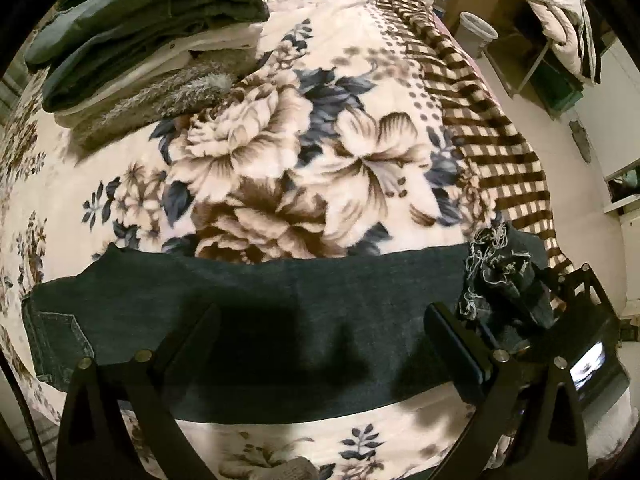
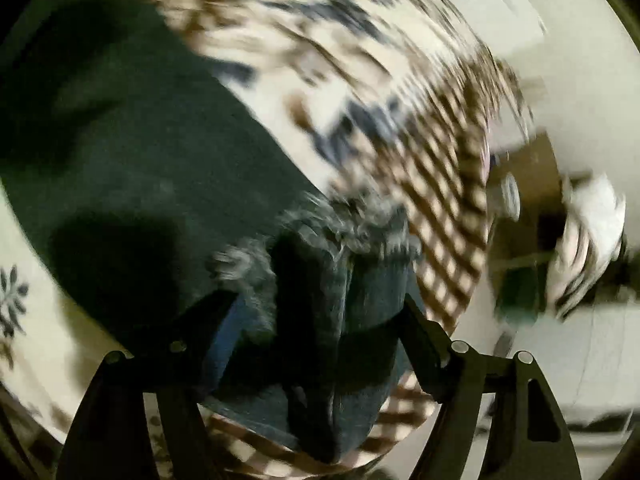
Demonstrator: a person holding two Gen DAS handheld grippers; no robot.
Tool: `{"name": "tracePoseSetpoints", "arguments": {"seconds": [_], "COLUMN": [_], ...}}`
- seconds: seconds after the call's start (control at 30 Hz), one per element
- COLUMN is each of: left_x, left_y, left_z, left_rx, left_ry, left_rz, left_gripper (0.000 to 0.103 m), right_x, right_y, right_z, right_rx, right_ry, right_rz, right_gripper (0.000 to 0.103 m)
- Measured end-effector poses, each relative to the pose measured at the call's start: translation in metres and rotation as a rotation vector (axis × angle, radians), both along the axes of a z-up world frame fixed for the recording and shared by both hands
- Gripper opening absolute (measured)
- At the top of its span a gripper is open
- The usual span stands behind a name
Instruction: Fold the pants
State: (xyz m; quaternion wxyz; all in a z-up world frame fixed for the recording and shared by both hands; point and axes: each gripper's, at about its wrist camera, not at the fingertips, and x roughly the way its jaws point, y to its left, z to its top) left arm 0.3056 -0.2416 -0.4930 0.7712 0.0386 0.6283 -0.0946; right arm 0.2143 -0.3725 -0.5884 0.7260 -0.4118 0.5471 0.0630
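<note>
While both grippers' jaws stand open, we regrip the pants (image 1: 280,320) squarely at the frayed cuffs (image 2: 352,224), frame centre.

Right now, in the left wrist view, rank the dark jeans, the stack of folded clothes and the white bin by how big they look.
1. dark jeans, nearest the camera
2. stack of folded clothes
3. white bin, farther off, so true size unsure

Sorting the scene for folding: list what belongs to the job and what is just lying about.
Job: dark jeans, their frayed hems, left gripper, right gripper.
Lying about: folded clothes stack, floral blanket, white bin.
</note>
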Motion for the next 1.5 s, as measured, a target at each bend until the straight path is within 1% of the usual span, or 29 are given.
{"name": "tracePoseSetpoints", "arguments": {"seconds": [0.07, 0.2, 0.23, 0.3, 0.37, 0.4, 0.47, 0.5, 0.6, 0.67, 0.77, 0.8, 0.83, 0.87, 0.9, 0.93, 1.0, 1.03, 1.1, 1.13, 1.17, 1.2, 1.23, 1.3, 1.37, 1.4, 1.43, 1.47, 1.5], "left_x": [-0.001, -0.003, -0.004, -0.004, -0.003, -0.002, -0.001, -0.001, -0.003, -0.004, -0.005, -0.005, -0.006, -0.007, -0.007, -0.007, -0.009, -0.01, -0.011, -0.012, -0.012, -0.012, -0.012, -0.011, -0.011, -0.011, -0.011, -0.012, -0.012], "left_y": [0.002, 0.008, 0.009, 0.016, 0.024, 0.029, 0.035, 0.04, 0.057, 0.073, 0.103, 0.115, 0.127, 0.136, 0.15, 0.158, 0.174, 0.18, 0.187, 0.188, 0.187, 0.186, 0.182, 0.17, 0.154, 0.143, 0.134, 0.125, 0.117], "left_z": [-0.002, -0.002, -0.002, -0.001, 0.0, 0.001, 0.002, 0.003, 0.008, 0.011, 0.012, 0.012, 0.011, 0.01, 0.009, 0.009, 0.012, 0.014, 0.016, 0.015, 0.013, 0.012, 0.01, 0.009, 0.007, 0.006, 0.004, 0.003, 0.001], "left_rx": [0.001, 0.002, 0.002, 0.004, 0.003, -0.001, -0.004, -0.007, -0.008, -0.009, -0.002, 0.0, 0.008, 0.016, 0.017, 0.017, 0.027, 0.029, 0.019, 0.01, 0.002, -0.005, -0.016, -0.024, -0.029, -0.032, -0.035, -0.032, -0.03], "left_ry": [0.007, 0.005, 0.005, 0.002, 0.001, 0.002, 0.001, 0.0, -0.01, -0.012, -0.01, -0.006, -0.002, 0.004, 0.015, 0.019, 0.008, -0.002, -0.009, -0.006, -0.001, 0.003, 0.01, 0.009, 0.011, 0.015, 0.016, 0.017, 0.019], "left_rz": [0.005, 0.009, 0.011, 0.018, 0.034, 0.044, 0.054, 0.059, 0.071, 0.086, 0.119, 0.133, 0.147, 0.158, 0.175, 0.185, 0.196, 0.2, 0.209, 0.212, 0.214, 0.216, 0.212, 0.196, 0.166, 0.146, 0.131, 0.113, 0.096], "left_gripper": [0.103, 0.103, 0.103, 0.103, 0.103, 0.103, 0.103, 0.103, 0.103, 0.103, 0.103, 0.103, 0.103, 0.103, 0.103, 0.103, 0.103, 0.103, 0.103, 0.103, 0.103, 0.103, 0.103, 0.103, 0.103, 0.103, 0.103, 0.103, 0.103], "right_x": [0.002, 0.012, 0.015, 0.024, 0.032, 0.035, 0.036, 0.034, 0.032, 0.031, 0.016, 0.019, 0.015, 0.017, 0.02, 0.024, 0.034, 0.038, 0.042, 0.045, 0.049, 0.051, 0.047, 0.043, 0.038, 0.034, 0.028, 0.026, 0.023], "right_y": [-0.001, -0.003, -0.004, -0.023, -0.039, -0.048, -0.05, -0.049, -0.02, -0.001, 0.043, 0.054, 0.075, 0.084, 0.087, 0.082, 0.05, 0.022, -0.022, -0.039, -0.053, -0.061, -0.063, -0.064, -0.055, -0.046, -0.033, -0.021, -0.009], "right_z": [-0.014, -0.019, -0.016, -0.006, -0.003, -0.001, 0.005, 0.013, 0.048, 0.065, 0.086, 0.086, 0.086, 0.082, 0.076, 0.073, 0.068, 0.069, 0.068, 0.065, 0.055, 0.045, 0.041, 0.04, 0.042, 0.043, 0.046, 0.041, 0.033], "right_rx": [-0.073, -0.043, -0.006, 0.098, 0.149, 0.188, 0.208, 0.204, 0.202, 0.216, 0.247, 0.262, 0.248, 0.216, 0.191, 0.17, 0.136, 0.165, 0.324, 0.411, 0.544, 0.592, 0.603, 0.578, 0.507, 0.468, 0.413, 0.359, 0.295], "right_ry": [0.0, -0.014, -0.016, -0.035, -0.048, -0.059, -0.096, -0.13, -0.251, -0.291, -0.302, -0.291, -0.273, -0.275, -0.271, -0.271, -0.295, -0.296, -0.257, -0.212, -0.098, -0.014, 0.023, 0.025, 0.015, 0.009, 0.019, 0.033, 0.051], "right_rz": [-0.025, -0.137, -0.182, -0.337, -0.441, -0.498, -0.559, -0.575, -0.519, -0.485, -0.43, -0.418, -0.387, -0.37, -0.389, -0.435, -0.537, -0.629, -0.752, -0.781, -0.797, -0.817, -0.823, -0.795, -0.723, -0.668, -0.595, -0.536, -0.462], "right_gripper": [0.078, 0.076, 0.069, 0.056, 0.016, 0.013, 0.006, 0.006, 0.005, 0.005, 0.005, 0.005, 0.005, 0.005, 0.005, 0.005, 0.005, 0.005, 0.006, 0.01, 0.012, 0.017, 0.02, 0.024, 0.042, 0.045, 0.049, 0.058, 0.062]}}
